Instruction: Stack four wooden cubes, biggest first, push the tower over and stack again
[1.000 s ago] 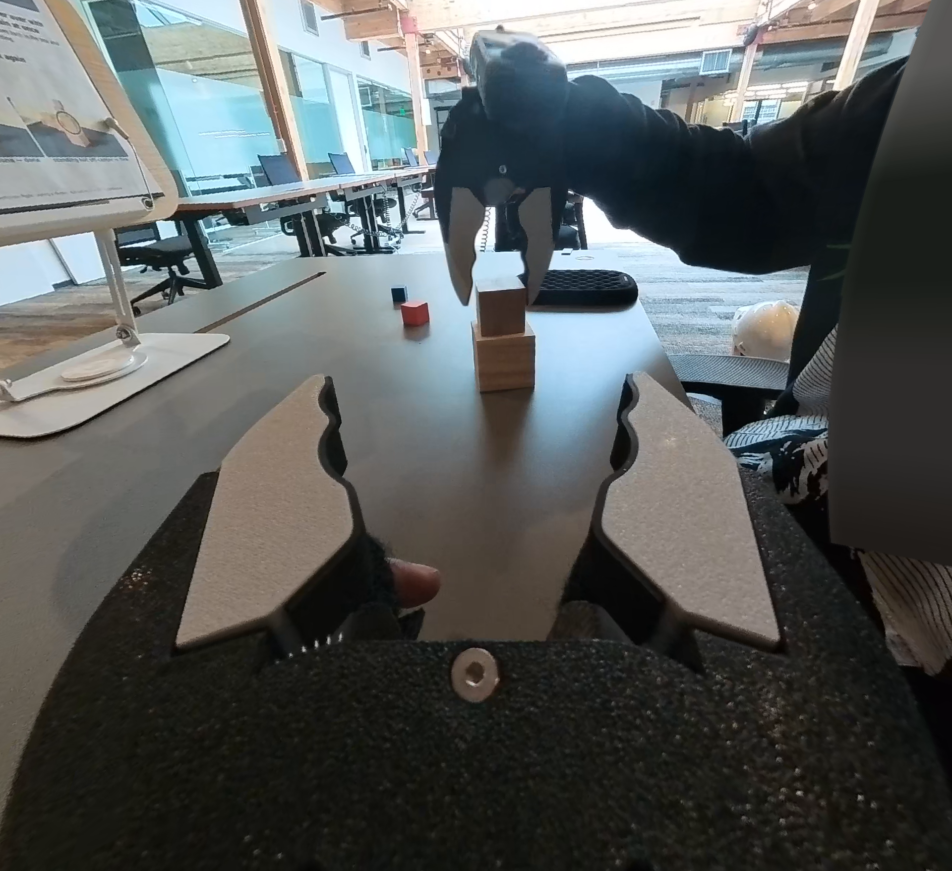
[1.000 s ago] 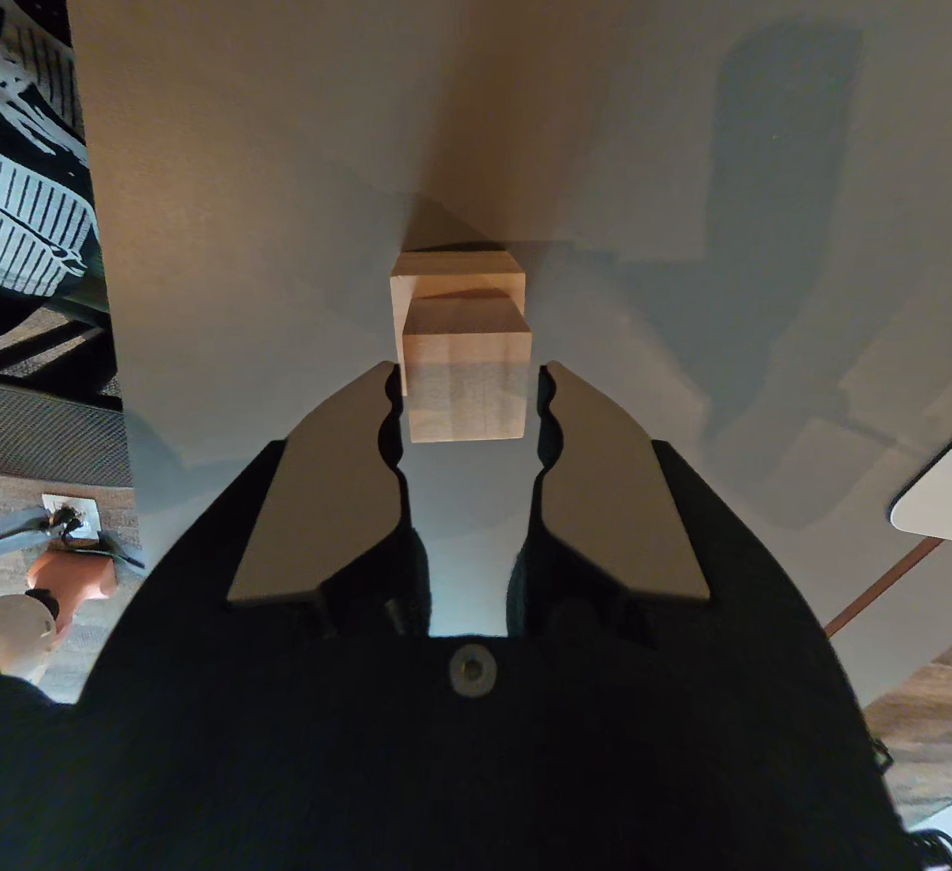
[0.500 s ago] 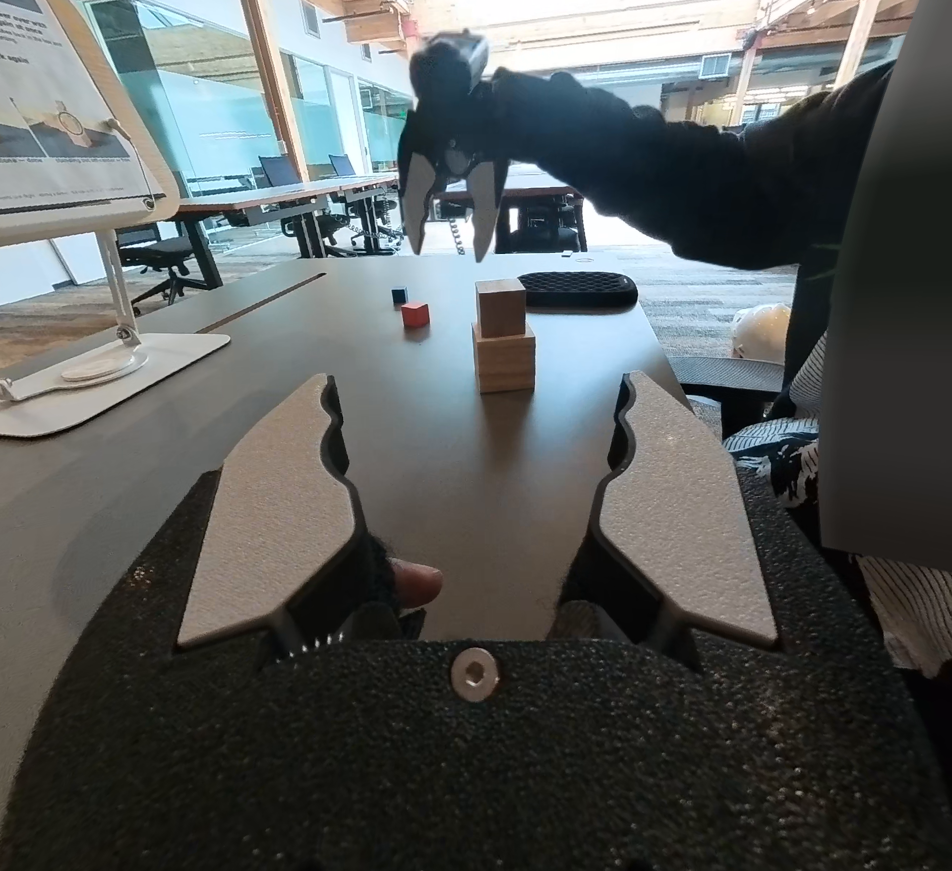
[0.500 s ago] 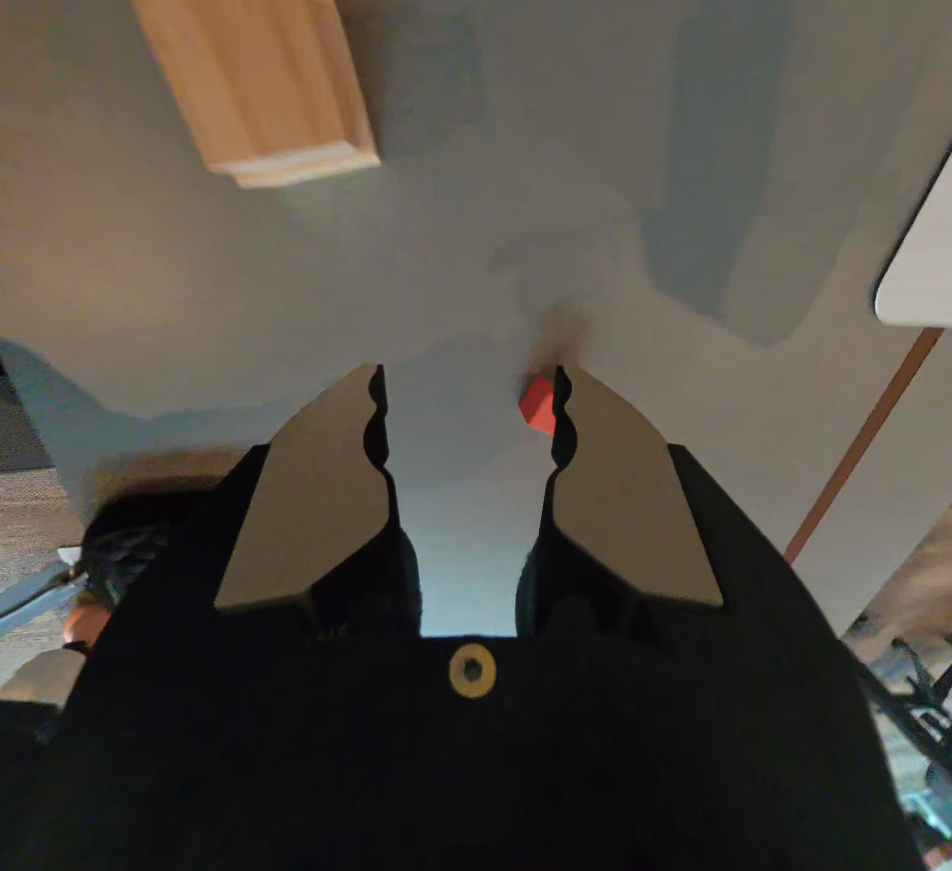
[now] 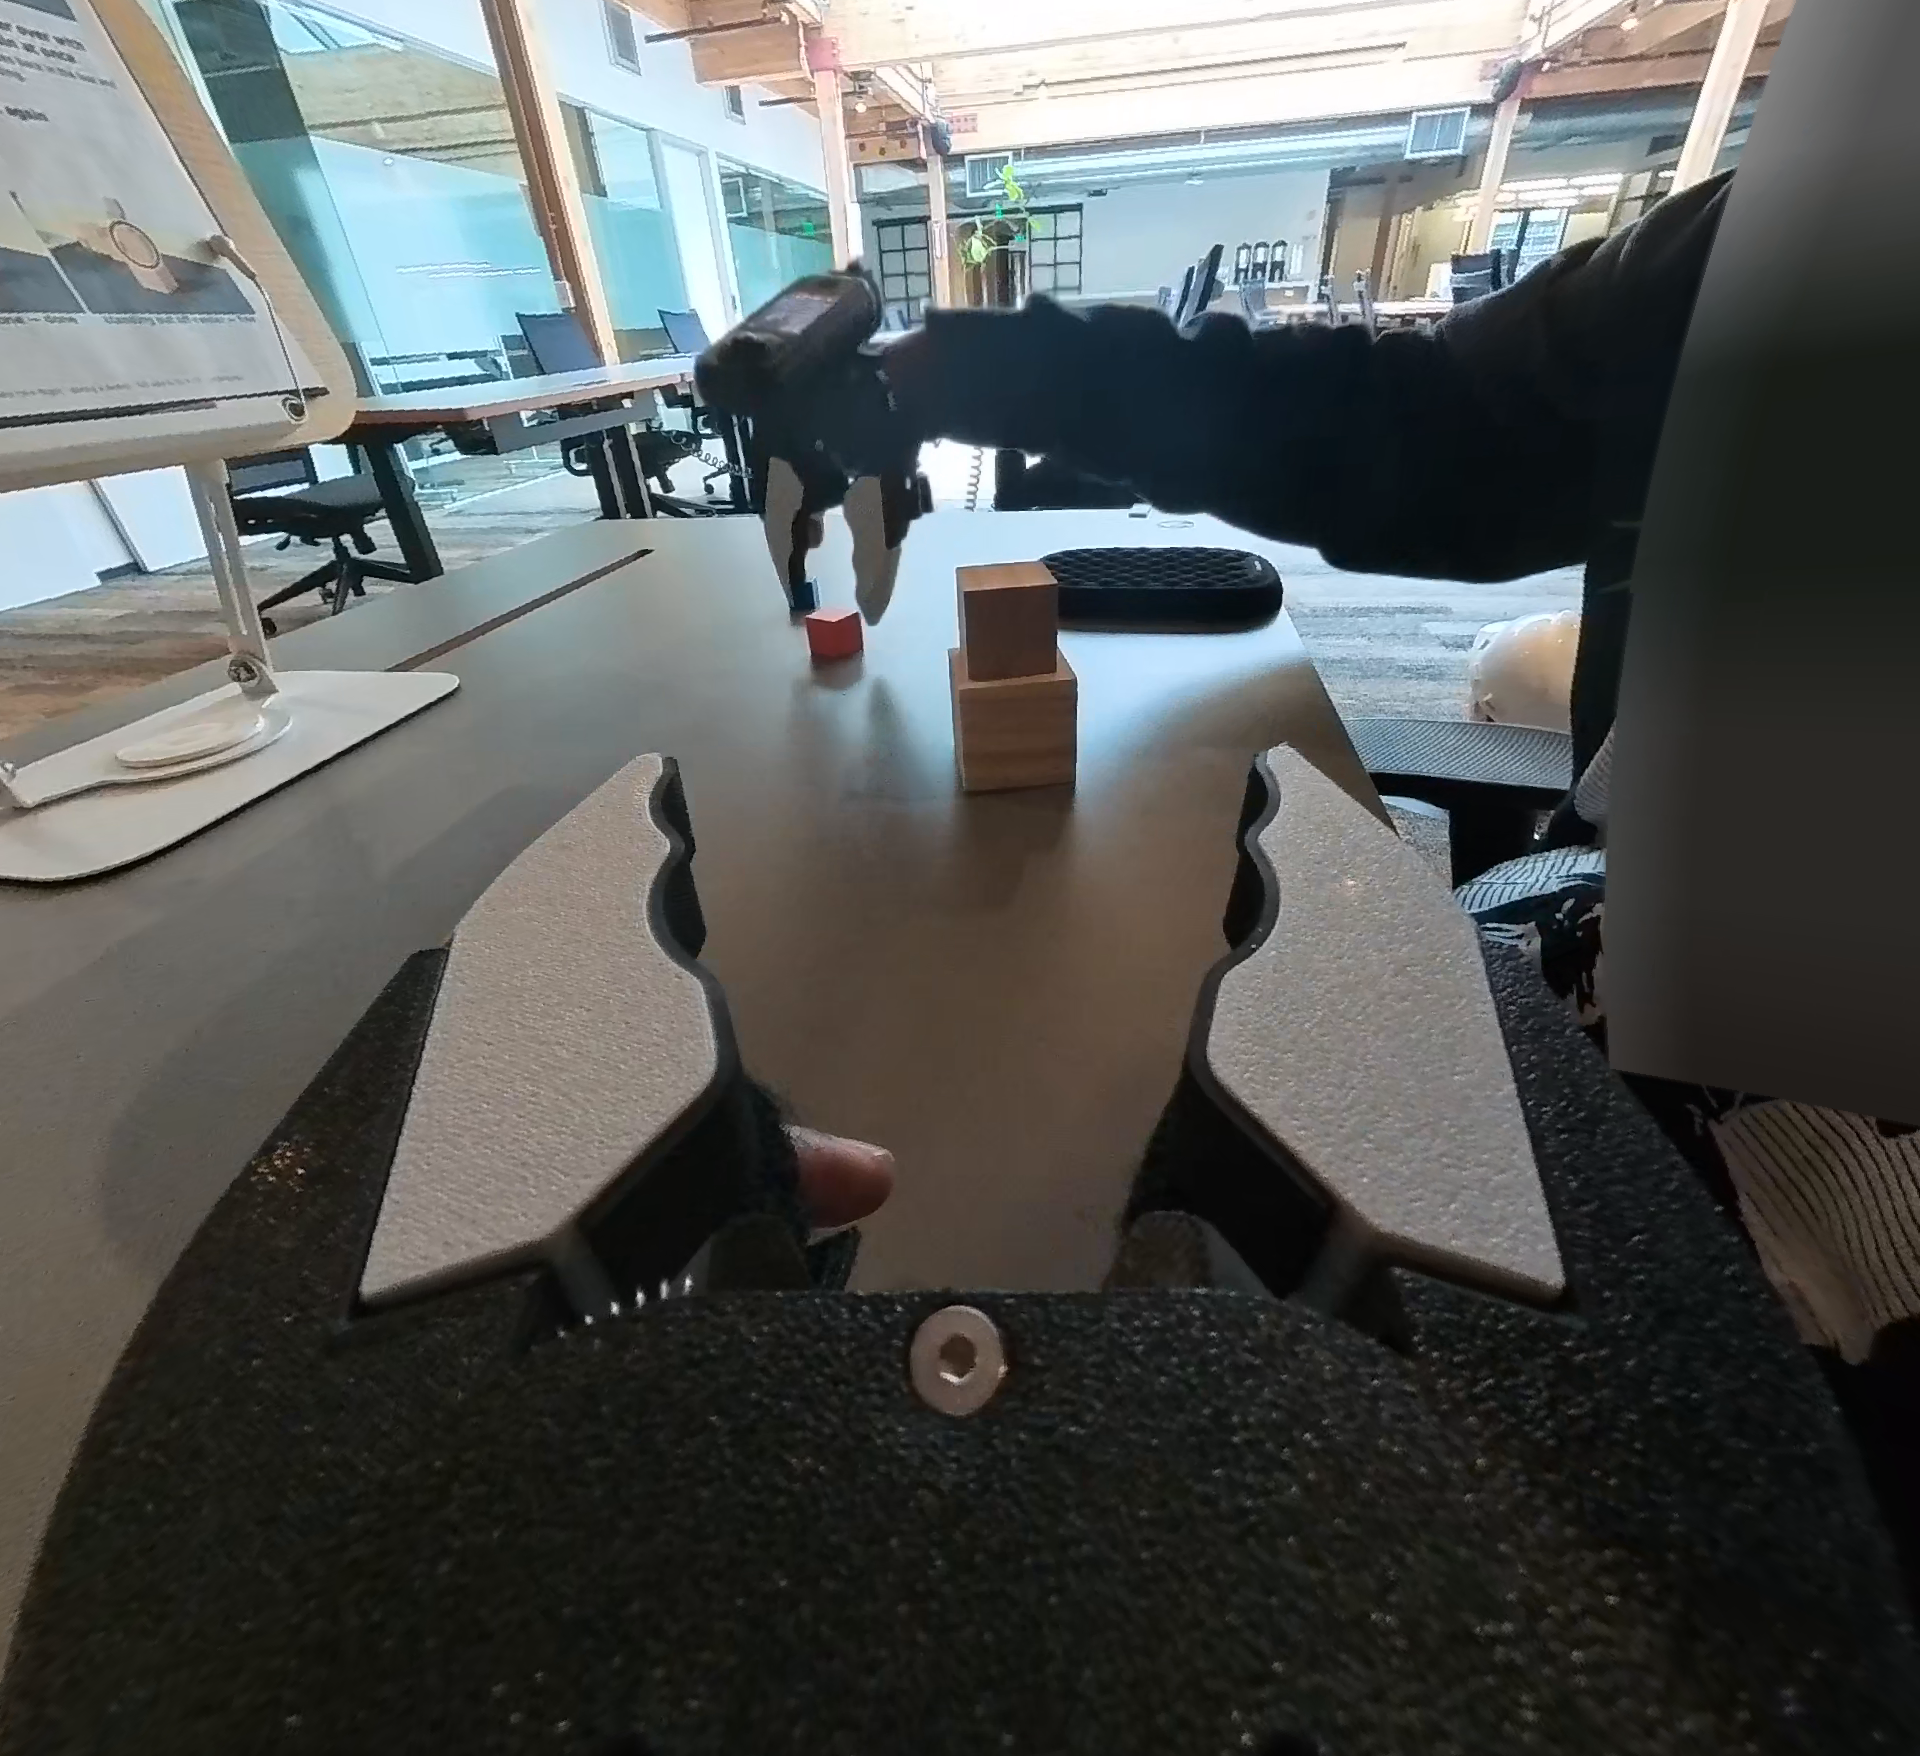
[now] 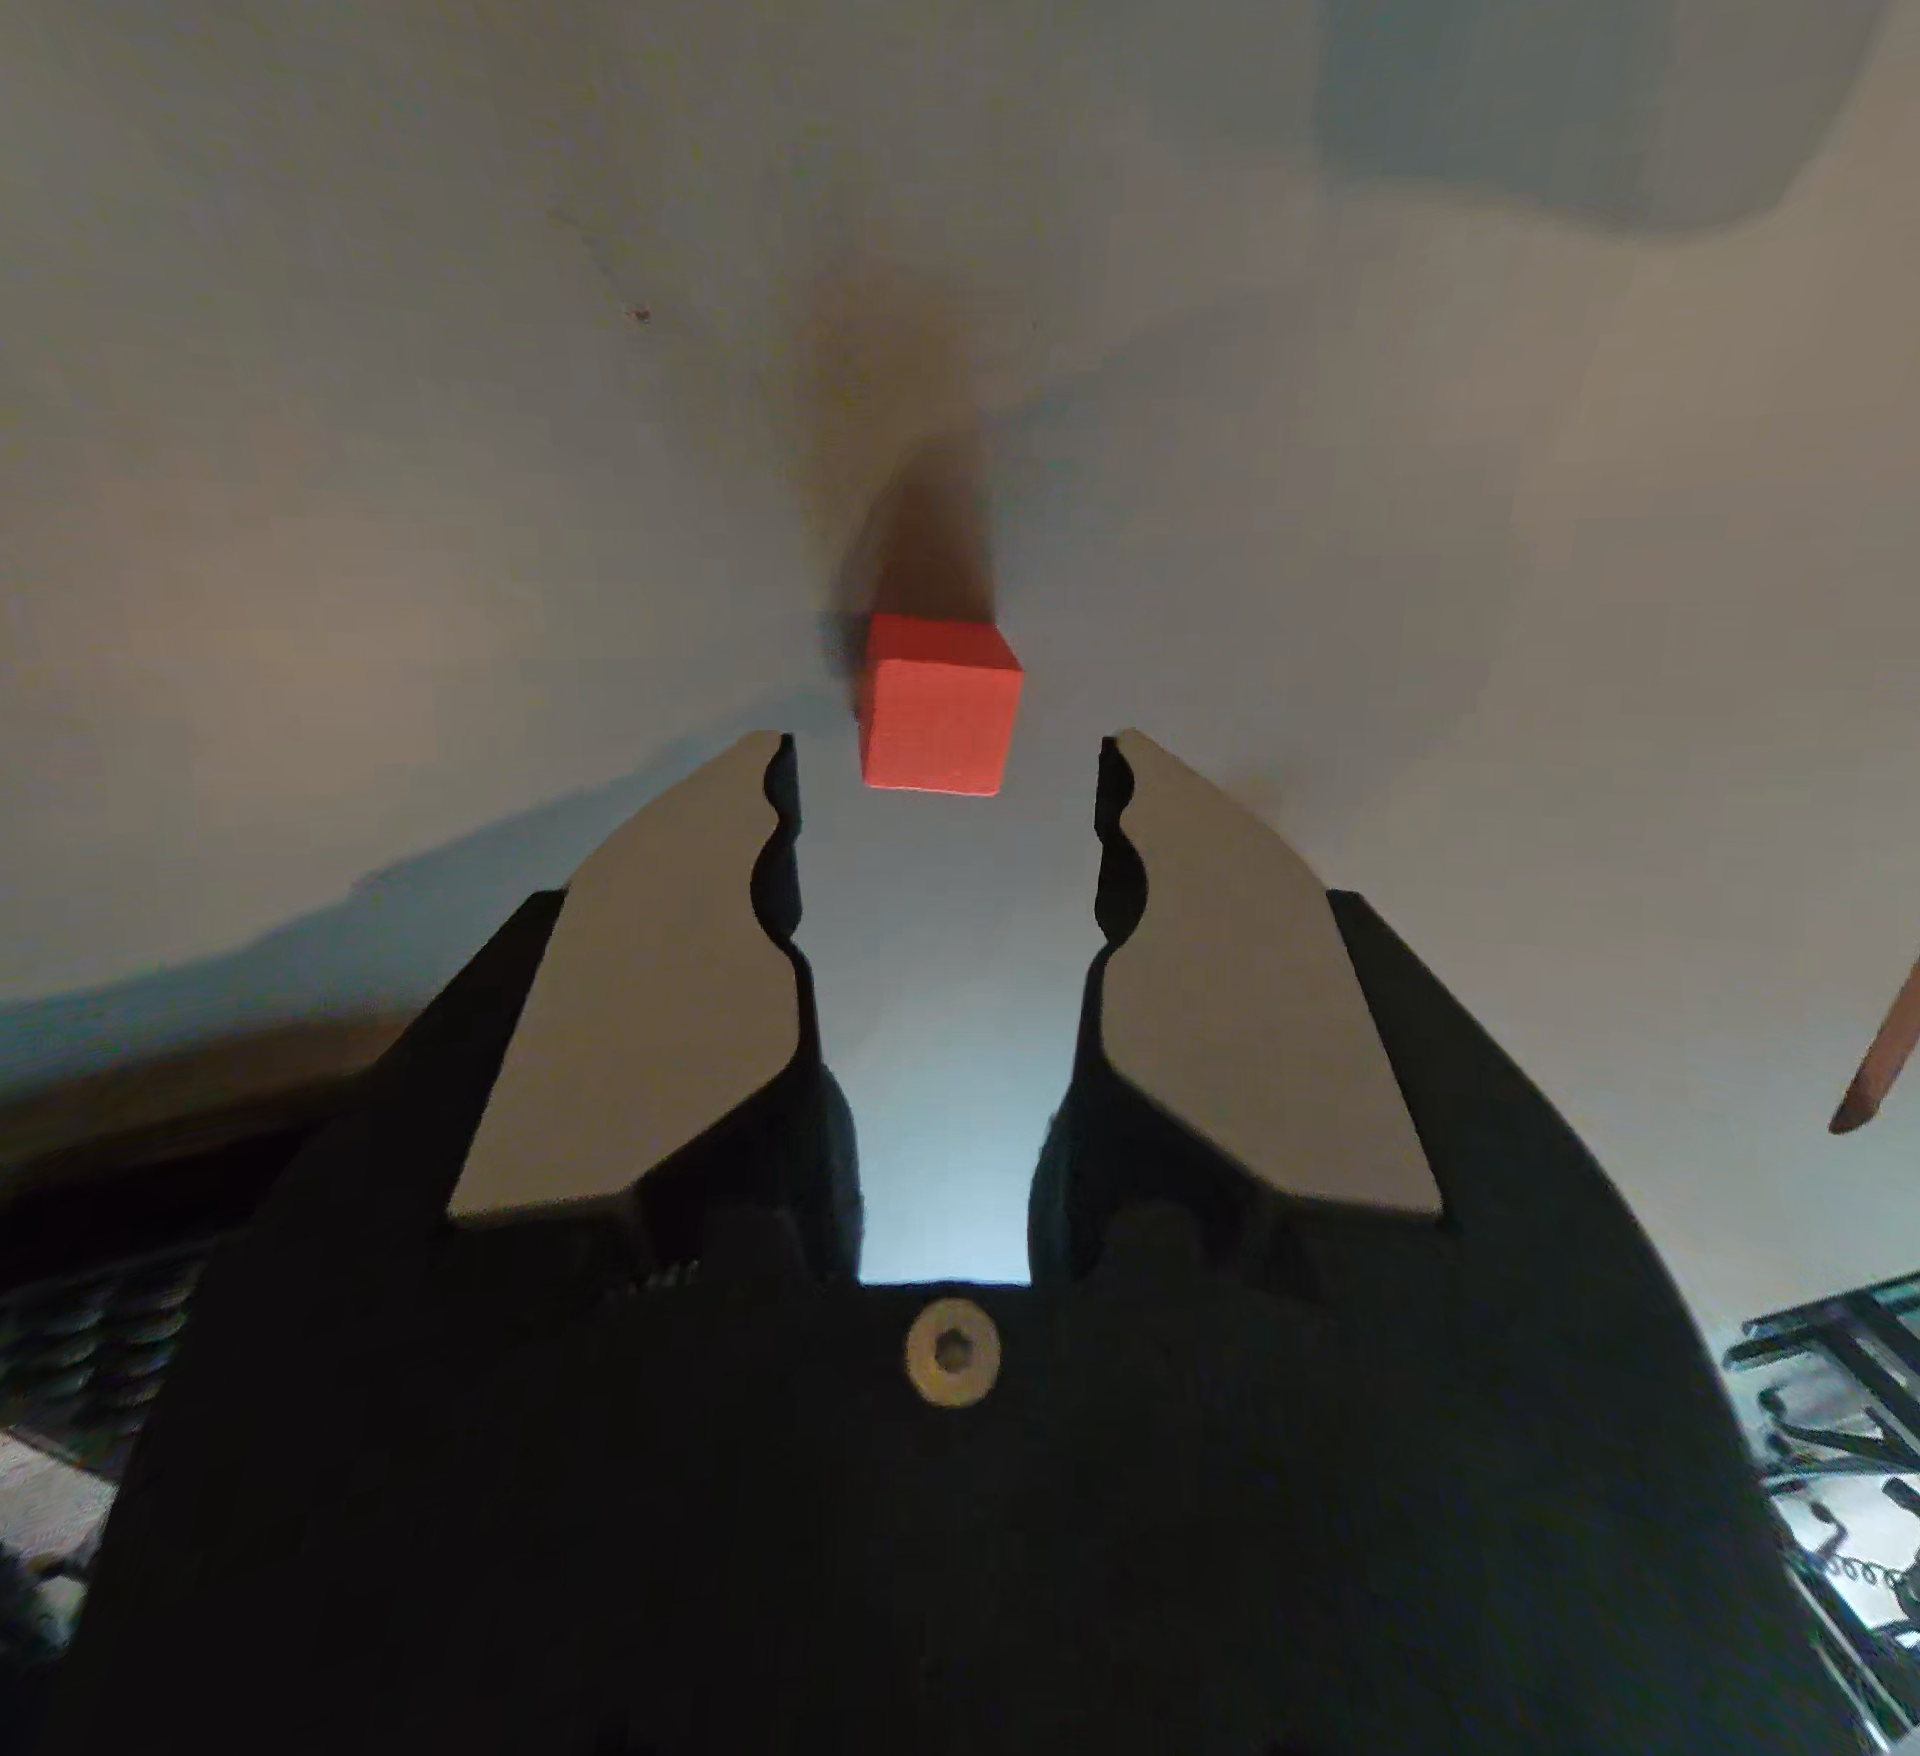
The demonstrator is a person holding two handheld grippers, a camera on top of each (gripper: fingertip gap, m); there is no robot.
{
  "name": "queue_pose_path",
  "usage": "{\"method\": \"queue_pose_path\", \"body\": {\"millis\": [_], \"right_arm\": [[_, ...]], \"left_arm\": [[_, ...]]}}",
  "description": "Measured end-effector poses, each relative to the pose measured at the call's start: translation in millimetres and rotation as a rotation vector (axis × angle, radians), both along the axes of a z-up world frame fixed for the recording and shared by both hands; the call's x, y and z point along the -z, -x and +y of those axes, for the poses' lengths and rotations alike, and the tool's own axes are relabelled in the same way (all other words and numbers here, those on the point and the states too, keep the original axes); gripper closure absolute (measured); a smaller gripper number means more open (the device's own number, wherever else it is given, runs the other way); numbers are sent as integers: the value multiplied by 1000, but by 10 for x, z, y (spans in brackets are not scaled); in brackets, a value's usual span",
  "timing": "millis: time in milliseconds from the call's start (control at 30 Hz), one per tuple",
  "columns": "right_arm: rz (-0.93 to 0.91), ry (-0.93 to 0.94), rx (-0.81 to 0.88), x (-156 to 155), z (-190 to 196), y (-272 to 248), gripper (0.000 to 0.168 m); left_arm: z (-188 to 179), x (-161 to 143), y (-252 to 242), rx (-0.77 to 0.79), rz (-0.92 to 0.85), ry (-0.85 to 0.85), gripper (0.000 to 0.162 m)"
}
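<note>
Relocated from the two-cube stack point(image 5: 1013, 678): right gripper point(image 6: 945, 745), jaws parted and empty, now poised directly above red cube point(image 6: 938, 704); left gripper point(image 5: 961, 865) held open, farther off.

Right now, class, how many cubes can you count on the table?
4. The largest pale cube sits on the table with a darker cube stacked on it. The red cube lies left of them, under the right gripper. The blue cube peeks out behind, partly hidden.
</note>
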State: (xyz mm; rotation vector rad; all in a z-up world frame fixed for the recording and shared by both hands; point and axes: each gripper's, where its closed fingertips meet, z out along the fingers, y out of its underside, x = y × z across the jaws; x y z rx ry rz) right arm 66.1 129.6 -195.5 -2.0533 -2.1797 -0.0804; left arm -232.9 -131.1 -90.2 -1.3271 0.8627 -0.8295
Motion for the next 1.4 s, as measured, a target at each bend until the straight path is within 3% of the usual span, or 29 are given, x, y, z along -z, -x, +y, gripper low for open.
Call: {"method": "queue_pose_path", "body": {"millis": [133, 200, 367, 633, 767, 967, 1400], "right_arm": [[15, 13, 2, 56, 15, 29, 127], [11, 8, -7, 46, 17, 31, 142], [23, -20, -62, -177, -111, 117, 142], [113, -1, -341, -879, -963, 658, 142], [133, 25, -470, -1067, -1382, 887, 142], [84, 35, -542, -1022, -1632, 998, 142], [52, 48, -568, -912, -1714, 1036, 142]], "left_arm": [[0, -3, 4, 2, -5, 2, 62], [1, -4, 5, 3, -6, 4, 62], [2, -4, 5, 4, -6, 6, 62], [3, -11, 14, -1, -12, 4, 63], [1, -17, 19, -3, -17, 1, 63], [-1, -17, 19, -2, -17, -1, 63], [0, -18, 20, 0, -18, 2, 64]]}}
